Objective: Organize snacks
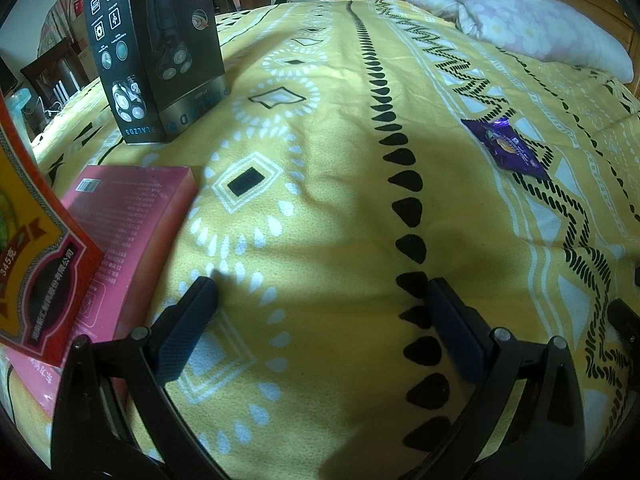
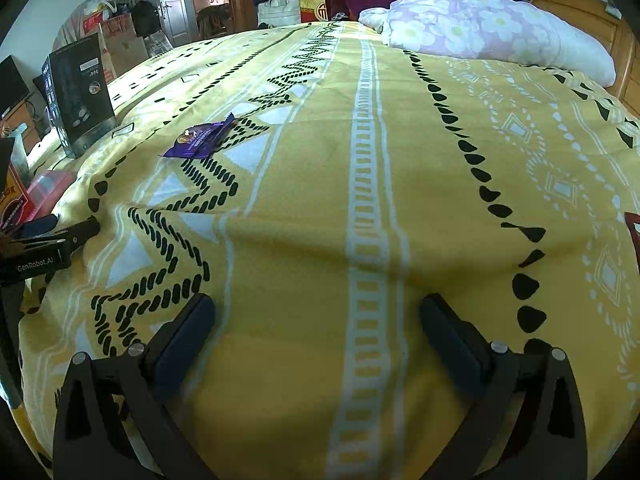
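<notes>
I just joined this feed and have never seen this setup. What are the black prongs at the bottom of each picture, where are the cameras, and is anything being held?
Each picture comes from a camera mounted on a handheld gripper, looking forward along its jaws. The prongs are those jaws: left gripper, right gripper. Both are open and hold nothing. They hover over a bed with a yellow blanket. On it lie a purple snack packet, a black box standing upright, a pink box and a red-and-yellow box overlapping it. A floral pillow sits at the far end.
</notes>
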`<state>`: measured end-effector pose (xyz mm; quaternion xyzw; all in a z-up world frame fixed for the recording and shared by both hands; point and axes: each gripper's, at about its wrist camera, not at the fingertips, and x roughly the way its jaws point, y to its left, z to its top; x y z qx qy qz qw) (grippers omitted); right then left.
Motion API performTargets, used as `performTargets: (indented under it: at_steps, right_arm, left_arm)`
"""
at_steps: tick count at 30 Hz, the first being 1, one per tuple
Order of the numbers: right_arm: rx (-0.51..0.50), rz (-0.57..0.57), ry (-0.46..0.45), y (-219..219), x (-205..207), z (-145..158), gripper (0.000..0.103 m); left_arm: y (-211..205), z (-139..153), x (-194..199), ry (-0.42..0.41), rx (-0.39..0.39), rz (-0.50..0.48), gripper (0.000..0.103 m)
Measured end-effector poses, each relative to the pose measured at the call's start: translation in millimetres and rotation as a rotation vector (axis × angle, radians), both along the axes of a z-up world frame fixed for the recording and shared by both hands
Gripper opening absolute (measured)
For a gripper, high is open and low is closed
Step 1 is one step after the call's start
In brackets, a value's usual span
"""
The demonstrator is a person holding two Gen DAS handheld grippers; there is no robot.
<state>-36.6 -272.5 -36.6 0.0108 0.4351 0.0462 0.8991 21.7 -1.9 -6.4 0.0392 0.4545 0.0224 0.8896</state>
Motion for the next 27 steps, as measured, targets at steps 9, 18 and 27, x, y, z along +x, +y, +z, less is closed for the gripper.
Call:
performTargets:
  at_steps: [9,18,27]
  right_arm:
    - [-0.002,0.002,0.001,0.1,0.9,-0.1,0.103]
    - [0.003,0.003,0.000,-0.6,1.1,-0.2,0.103]
    - [0.003,0.005,0.000,0.8,0.7,0.0,0.103]
  left_arm:
    - [0.4,0.4,-0.2,0.000,0.000,-0.001,0.103]
    - [0.4,0.8,-0.5,0.000,0.000,-0.001,0.103]
    - [0.7,0.6,-0.6,0.000,0.000,-0.001,0.103]
